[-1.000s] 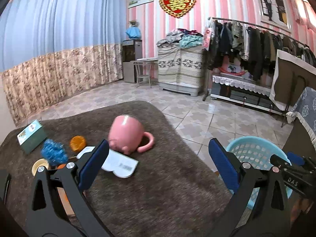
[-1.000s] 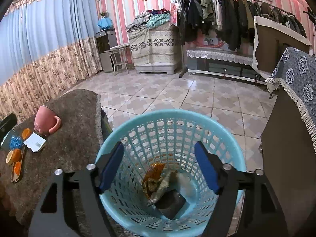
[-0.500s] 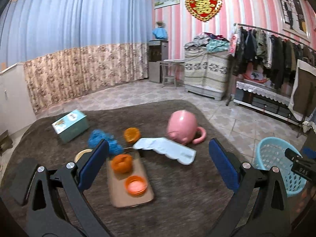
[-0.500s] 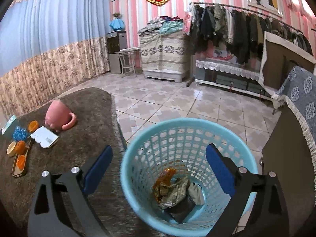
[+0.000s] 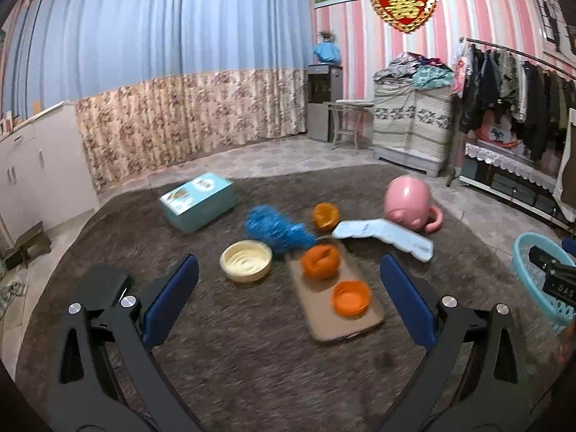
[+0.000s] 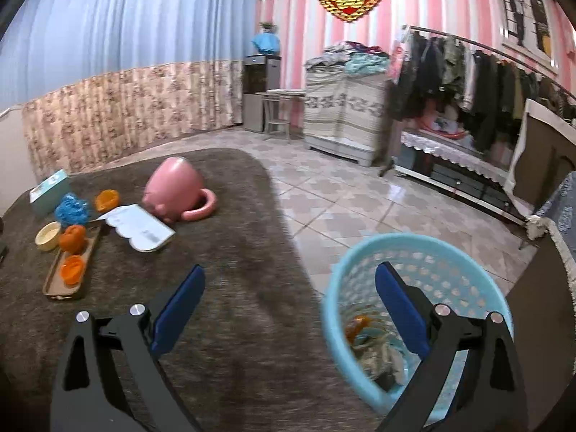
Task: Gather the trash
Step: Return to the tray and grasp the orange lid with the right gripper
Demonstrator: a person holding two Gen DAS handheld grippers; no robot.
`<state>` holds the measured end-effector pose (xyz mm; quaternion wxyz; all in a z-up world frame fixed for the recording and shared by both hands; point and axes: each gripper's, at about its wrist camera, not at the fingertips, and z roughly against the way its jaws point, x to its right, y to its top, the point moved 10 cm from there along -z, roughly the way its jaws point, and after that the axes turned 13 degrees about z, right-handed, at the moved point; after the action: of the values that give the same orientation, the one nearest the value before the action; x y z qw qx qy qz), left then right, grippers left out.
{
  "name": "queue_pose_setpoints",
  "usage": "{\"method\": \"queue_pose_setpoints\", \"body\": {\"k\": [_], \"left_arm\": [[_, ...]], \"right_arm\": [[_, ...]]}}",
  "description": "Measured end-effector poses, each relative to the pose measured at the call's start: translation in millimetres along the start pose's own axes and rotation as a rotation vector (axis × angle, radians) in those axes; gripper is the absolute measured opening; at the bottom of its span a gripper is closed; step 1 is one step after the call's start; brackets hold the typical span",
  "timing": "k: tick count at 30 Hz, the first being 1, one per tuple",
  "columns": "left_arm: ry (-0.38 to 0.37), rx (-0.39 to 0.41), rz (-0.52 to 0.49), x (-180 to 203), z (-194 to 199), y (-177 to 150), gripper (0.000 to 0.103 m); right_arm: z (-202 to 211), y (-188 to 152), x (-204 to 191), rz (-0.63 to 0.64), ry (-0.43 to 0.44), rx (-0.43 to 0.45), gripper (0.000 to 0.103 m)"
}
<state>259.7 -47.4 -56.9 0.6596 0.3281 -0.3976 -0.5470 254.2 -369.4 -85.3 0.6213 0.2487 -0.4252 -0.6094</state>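
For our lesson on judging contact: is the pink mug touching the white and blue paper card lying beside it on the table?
Cannot tell. In the right wrist view the pink mug and the paper card meet with no visible gap, but the card may merely overlap it in the picture.

Left gripper (image 5: 288, 298) filling lower part of left wrist frame, pointing forward and somewhat downward, jaws standing wide apart, nothing between blue pads (image 5: 171, 304). Black finger arms rising from lower left and lower right corners.

Right gripper (image 6: 289, 306) sitting likewise low in right wrist frame, jaws gaping wide after just opening further, nothing between them. Its black tip (image 5: 552, 275) showing at right edge of left wrist frame.
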Motion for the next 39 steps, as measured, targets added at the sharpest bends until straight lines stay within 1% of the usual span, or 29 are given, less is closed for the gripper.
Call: {"method": "queue_pose_setpoints", "body": {"k": [6, 10, 13, 16, 18, 21, 23, 25, 27, 29, 30, 31, 32, 34, 37, 39], "left_arm": [[0.055, -0.053, 0.014, -31.1, -16.8, -18.7, 0.098], [0.04, -0.112, 0.041, -34.7, -31.3, -30.8, 0.098], [0.047, -0.154, 0.059, -40.4, -41.0, -36.3, 0.098], [0.054, -0.151, 0.088, -53.0, -44.4, -31.8, 0.098], [0.079, -0.135, 0.087, -66.2, -46.0, -26.0, 0.098], [0.122, -0.126, 0.069, -83.6, -49.5, -18.9, 0.098], [0.147, -0.118, 0.066, -96.7, -49.8, -13.5, 0.098], [0.158, -0.112, 0.073, -108.6, -47.9, -10.6, 0.098], [0.157, -0.114, 0.082, -117.0, -46.0, -10.4, 0.098], [0.155, -0.114, 0.085, -123.5, -44.3, -10.6, 0.098], [0.156, -0.114, 0.085, -126.6, -43.3, -11.4, 0.098], [0.157, -0.115, 0.088, -130.2, -42.6, -12.9, 0.098], [0.153, -0.118, 0.094, -133.1, -42.5, -14.0, 0.098], [0.147, -0.126, 0.104, -137.1, -43.3, -16.0, 0.098], [0.134, -0.14, 0.12, -142.4, -45.6, -18.1, 0.098], [0.128, -0.14, 0.133, -144.3, -46.0, -18.2, 0.098]], "right_arm": [[-2.5, 1.1, -30.1, 0.045, 0.044, -0.008, 0.094], [-7.1, 2.9, -45.2, 0.073, 0.067, -0.01, 0.094], [-10.4, 4.4, -53.4, 0.05, 0.116, -0.015, 0.094], [-12.0, 7.6, -63.8, 0.035, 0.159, -0.014, 0.094], [-12.2, 10.8, -72.3, 0.028, 0.183, -0.013, 0.094], [-11.8, 15.5, -94.5, 0.024, 0.252, -0.016, 0.092], [-11.2, 21.5, -120.8, 0.093, 0.275, -0.01, 0.088], [-10.5, 24.2, -146.3, 0.157, 0.318, -0.01, 0.079], [-11.3, 26.4, -175.9, 0.229, 0.382, -0.006, 0.074], [-11.0, 26.3, -198.4, 0.281, 0.431, -0.011, 0.067], [-11.6, 25.6, -208.8, 0.305, 0.457, -0.018, 0.059], [-14.0, 24.1, -221.0, 0.329, 0.481, -0.029, 0.056], [-16.1, 22.7, -228.2, 0.348, 0.486, -0.036, 0.056], [-22.5, 21.7, -243.0, 0.378, 0.506, -0.053, 0.05], [-31.9, 21.0, -255.3, 0.369, 0.549, -0.081, 0.05], [-35.3, 19.6, -258.1, 0.369, 0.562, -0.089, 0.049]]}}
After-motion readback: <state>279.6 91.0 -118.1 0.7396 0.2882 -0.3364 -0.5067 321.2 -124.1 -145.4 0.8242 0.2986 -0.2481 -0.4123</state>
